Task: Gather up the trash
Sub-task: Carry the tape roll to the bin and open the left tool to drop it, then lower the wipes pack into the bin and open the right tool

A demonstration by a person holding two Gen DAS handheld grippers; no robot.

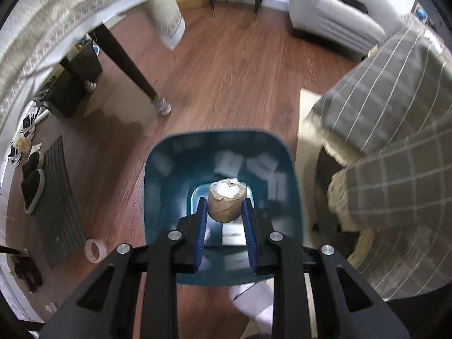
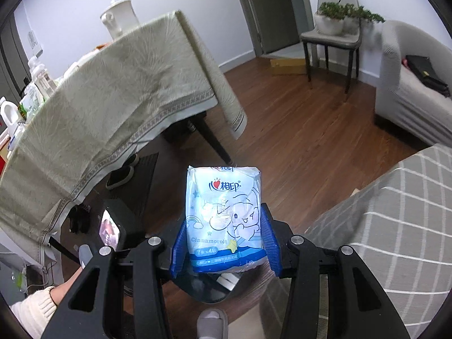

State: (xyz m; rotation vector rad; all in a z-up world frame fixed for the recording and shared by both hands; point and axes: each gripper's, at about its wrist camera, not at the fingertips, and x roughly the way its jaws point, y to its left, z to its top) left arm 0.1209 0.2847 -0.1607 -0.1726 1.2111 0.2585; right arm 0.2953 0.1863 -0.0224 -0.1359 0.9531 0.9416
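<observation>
In the left wrist view my left gripper (image 1: 224, 207) is shut on a brown cardboard roll (image 1: 227, 201) with white paper in its end. It holds the roll right above the open mouth of a teal bin (image 1: 158, 166) on the wood floor. White scraps lie inside the bin. In the right wrist view my right gripper (image 2: 224, 220) is shut on a light blue tissue packet (image 2: 223, 217) with a cartoon print, held upright above the floor. The dark bin rim (image 2: 197, 291) shows just below the packet.
A table with a beige cloth (image 2: 99, 107) and dark legs (image 1: 124, 59) stands to the left. A grey checked cushion (image 1: 395, 169) lies right of the bin. A tape ring (image 1: 94, 251), slippers (image 1: 32, 186) and a mat (image 1: 60, 200) lie on the floor at left. A chair (image 2: 330, 39) and sofa (image 2: 409, 90) stand farther off.
</observation>
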